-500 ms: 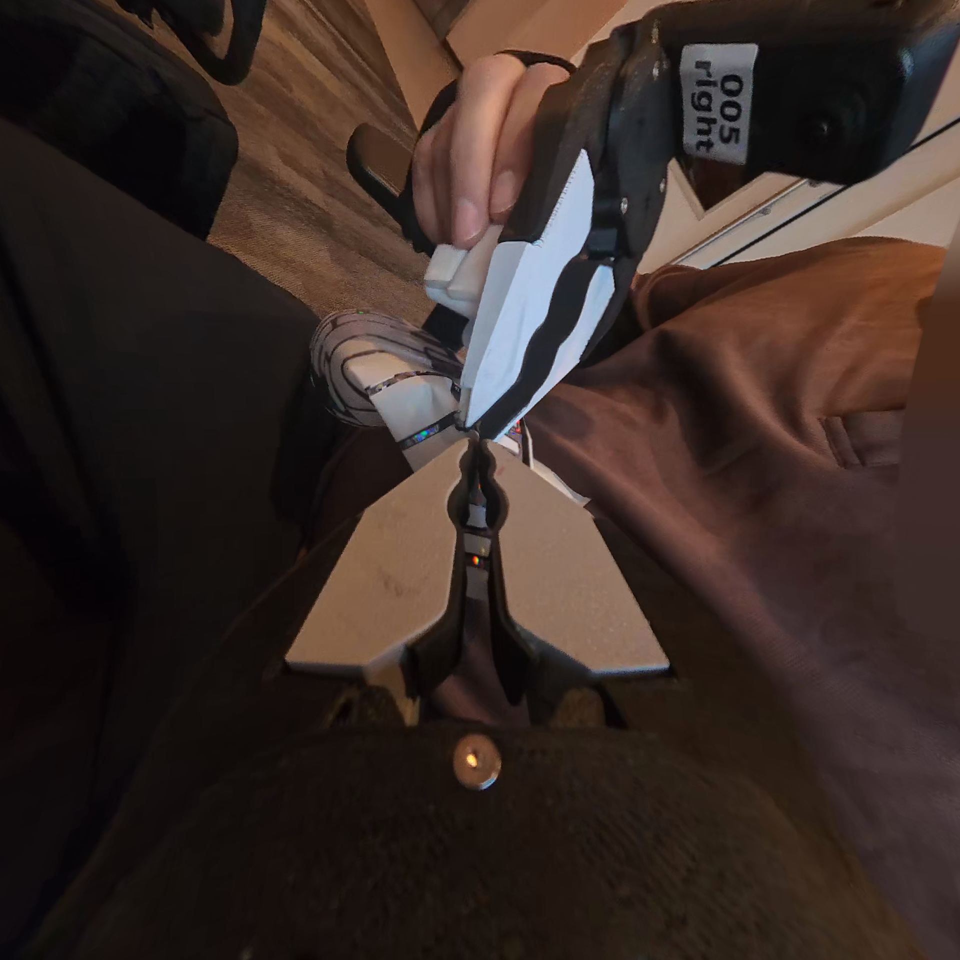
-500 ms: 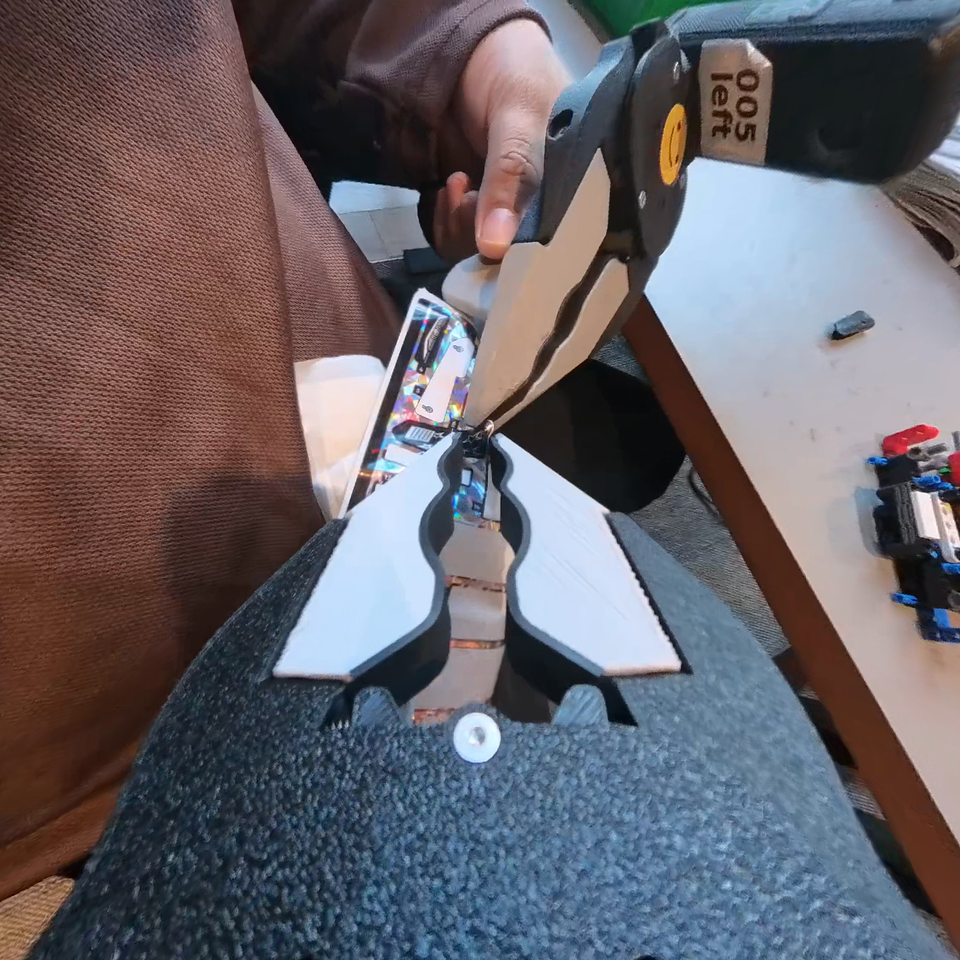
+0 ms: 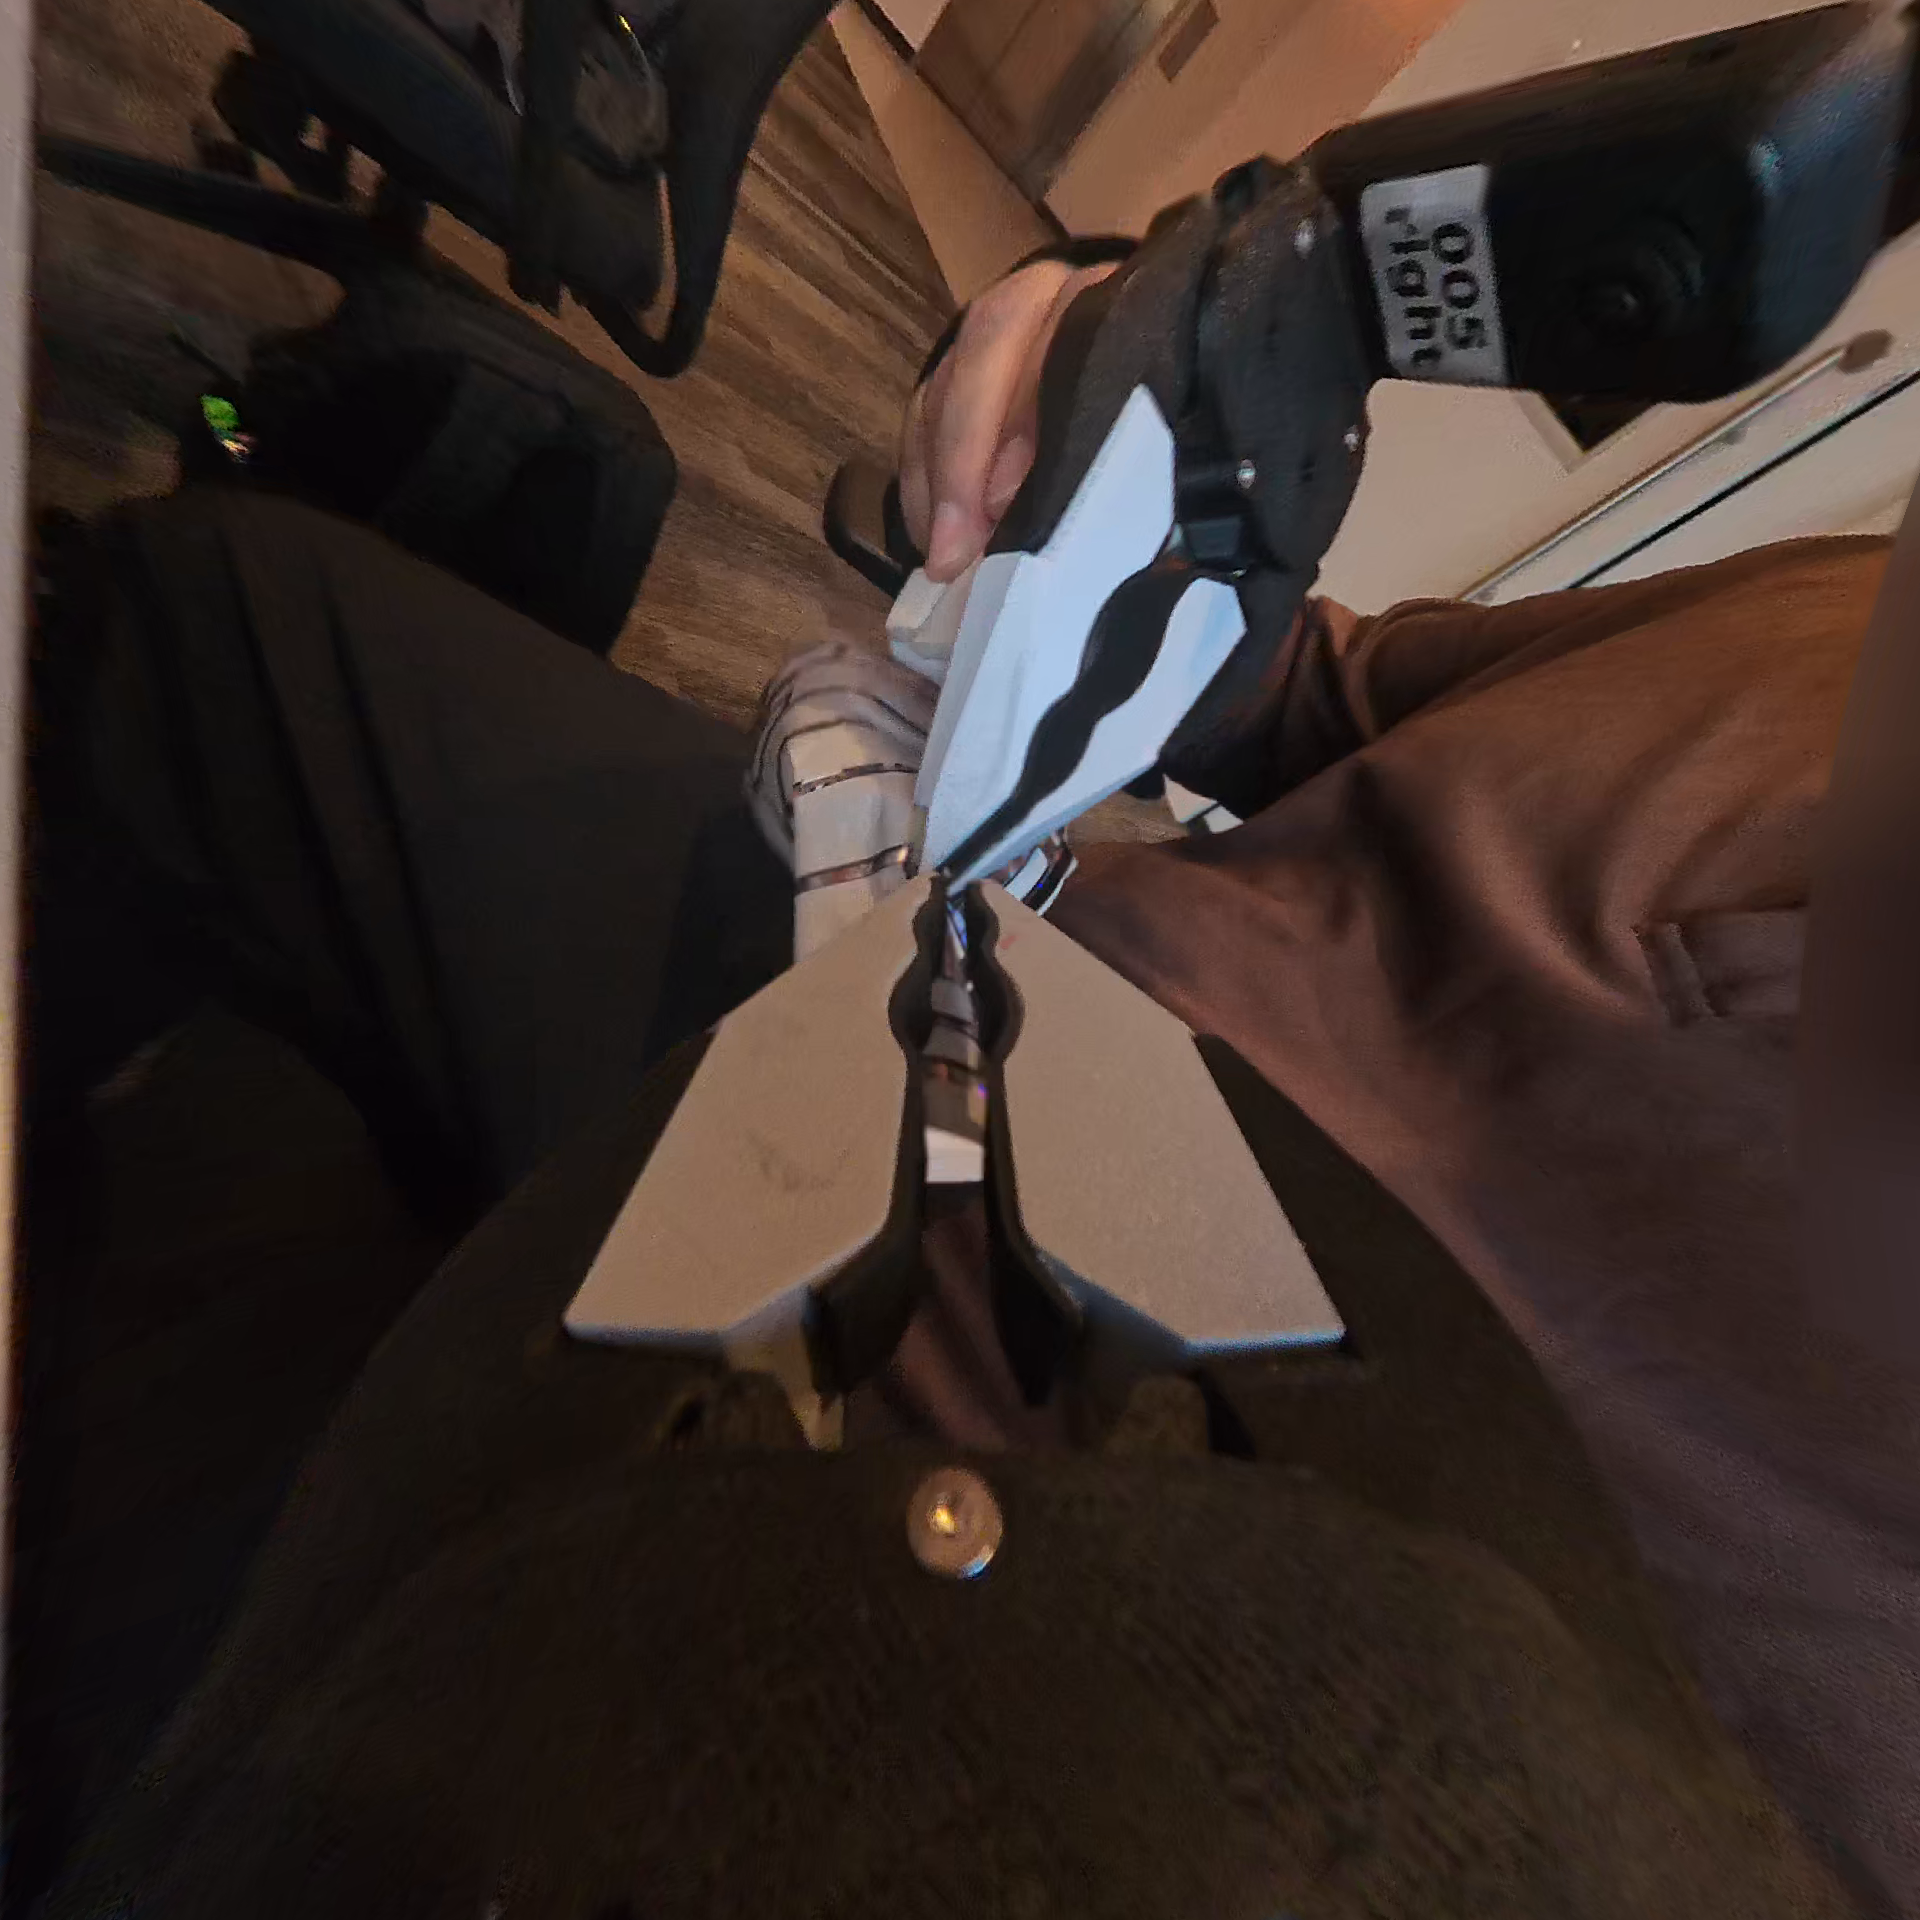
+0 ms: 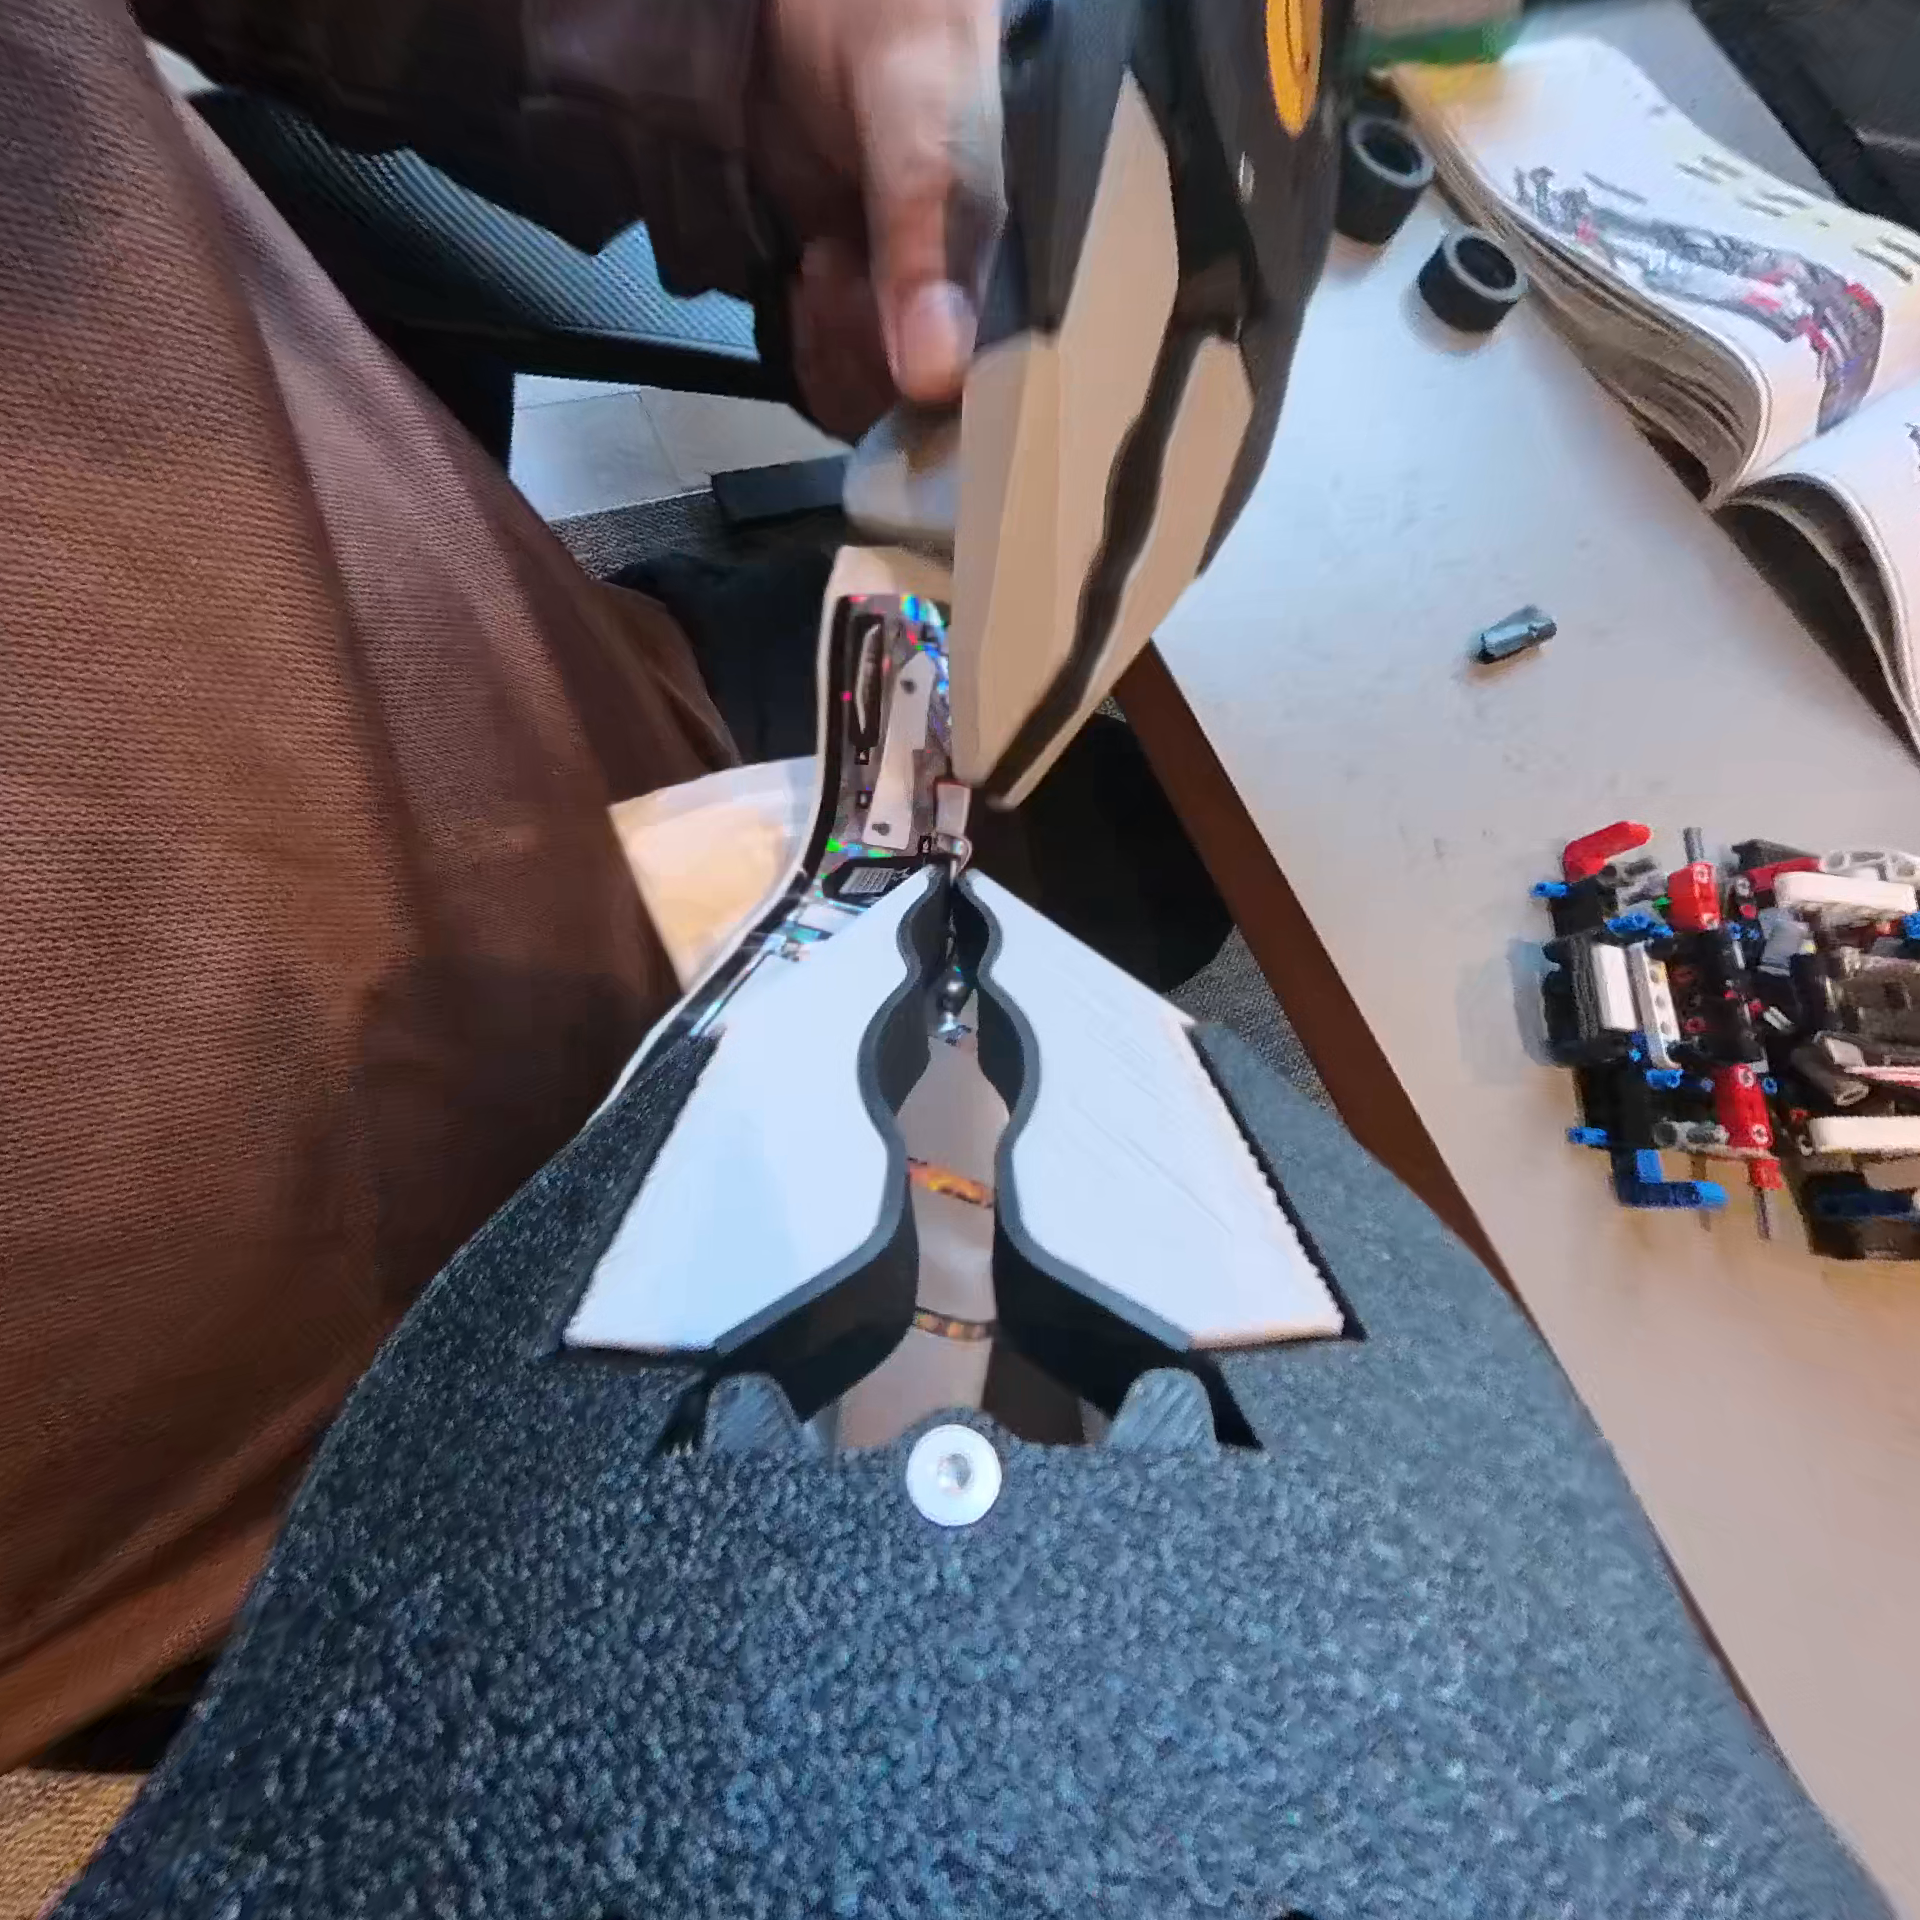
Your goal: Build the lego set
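- Right claw (image 4: 951,878): tips pressed together on a shiny holographic sticker sheet (image 4: 883,748), held above the person's lap, off the table edge.
- Left claw (image 3: 948,902): tips pinched together on a small sticker piece at the sheet's edge; in the right wrist view it comes down from above (image 4: 971,795), meeting the right claw tip to tip.
- Sticker sheet: curved, white-backed, silver and rainbow print, standing roughly upright between the two claws; also seen in the left wrist view (image 3: 831,800).
- Hands: one hand (image 4: 883,208) grips the left tool's handle, the other hand (image 3: 977,426) grips the right tool's handle.
- Lego car model (image 4: 1745,1018): partly built, black with red, blue and white parts, lying on the white table (image 4: 1455,935) to the right, well apart from both claws.
- Instruction booklet (image 4: 1704,270): open, at the table's far right.
- Two black tyres (image 4: 1470,281): on the table beside the booklet.
- Small dark bit (image 4: 1515,636): lying alone on the table between booklet and model.
- Brown clothing (image 4: 260,831): fills the left of the right wrist view.
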`<state>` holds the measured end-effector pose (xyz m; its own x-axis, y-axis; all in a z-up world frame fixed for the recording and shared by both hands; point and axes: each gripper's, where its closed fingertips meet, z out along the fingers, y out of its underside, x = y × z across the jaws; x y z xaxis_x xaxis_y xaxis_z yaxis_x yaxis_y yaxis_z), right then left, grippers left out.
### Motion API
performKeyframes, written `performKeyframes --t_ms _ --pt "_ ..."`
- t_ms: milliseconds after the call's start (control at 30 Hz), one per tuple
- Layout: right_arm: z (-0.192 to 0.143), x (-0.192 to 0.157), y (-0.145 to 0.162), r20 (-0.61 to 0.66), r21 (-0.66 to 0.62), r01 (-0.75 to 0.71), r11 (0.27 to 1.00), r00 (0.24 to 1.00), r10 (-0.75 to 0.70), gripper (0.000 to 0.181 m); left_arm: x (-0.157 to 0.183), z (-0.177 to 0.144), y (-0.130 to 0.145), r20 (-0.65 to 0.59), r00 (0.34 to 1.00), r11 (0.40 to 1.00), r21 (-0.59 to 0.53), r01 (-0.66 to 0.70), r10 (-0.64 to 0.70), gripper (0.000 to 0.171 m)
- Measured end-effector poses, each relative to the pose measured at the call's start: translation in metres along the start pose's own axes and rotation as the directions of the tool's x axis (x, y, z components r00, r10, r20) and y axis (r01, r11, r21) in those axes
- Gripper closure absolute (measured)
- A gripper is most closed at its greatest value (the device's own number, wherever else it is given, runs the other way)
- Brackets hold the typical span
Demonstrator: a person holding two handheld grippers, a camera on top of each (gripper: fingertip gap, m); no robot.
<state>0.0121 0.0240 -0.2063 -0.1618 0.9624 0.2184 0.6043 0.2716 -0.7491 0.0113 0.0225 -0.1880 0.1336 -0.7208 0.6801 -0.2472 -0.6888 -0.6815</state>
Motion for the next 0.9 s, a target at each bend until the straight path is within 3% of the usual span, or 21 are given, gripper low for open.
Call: performKeyframes --t_ms 133,233,400,600,733,900 --pt "-0.005 0.007 0.001 0.008 0.026 -0.072 0.997 0.997 0.072 0.181 0.01 -0.022 -0.016 0.085 0.987 0.99 0.021 -0.139 0.136 0.15" --pt "-0.011 0.006 -0.009 0.074 0.082 -0.147 0.986 0.987 0.141 0.181 0.014 -0.021 -0.015 0.201 0.921 0.942 -0.096 -0.321 0.334 0.147" --pt "-0.014 -0.001 -0.015 0.205 0.107 -0.277 0.955 0.946 0.252 0.181 0.026 0.002 -0.001 0.154 0.814 0.817 -0.268 -0.511 0.56 0.153" --pt "-0.016 -0.014 -0.013 0.303 0.109 -0.338 0.935 0.907 0.293 0.181 0.022 0.008 0.003 0.119 0.809 0.799 -0.297 -0.524 0.575 0.163" --pt "-0.016 -0.015 -0.011 0.336 0.107 -0.364 0.925 0.889 0.311 0.181 0.019 0.007 0.001 0.134 0.801 0.793 -0.309 -0.526 0.584 0.156" --pt "-0.016 -0.017 -0.012 0.343 0.105 -0.353 0.93 0.89 0.299 0.181 0.016 0.01 0.007 0.093 0.798 0.768 -0.356 -0.533 0.596 0.159"
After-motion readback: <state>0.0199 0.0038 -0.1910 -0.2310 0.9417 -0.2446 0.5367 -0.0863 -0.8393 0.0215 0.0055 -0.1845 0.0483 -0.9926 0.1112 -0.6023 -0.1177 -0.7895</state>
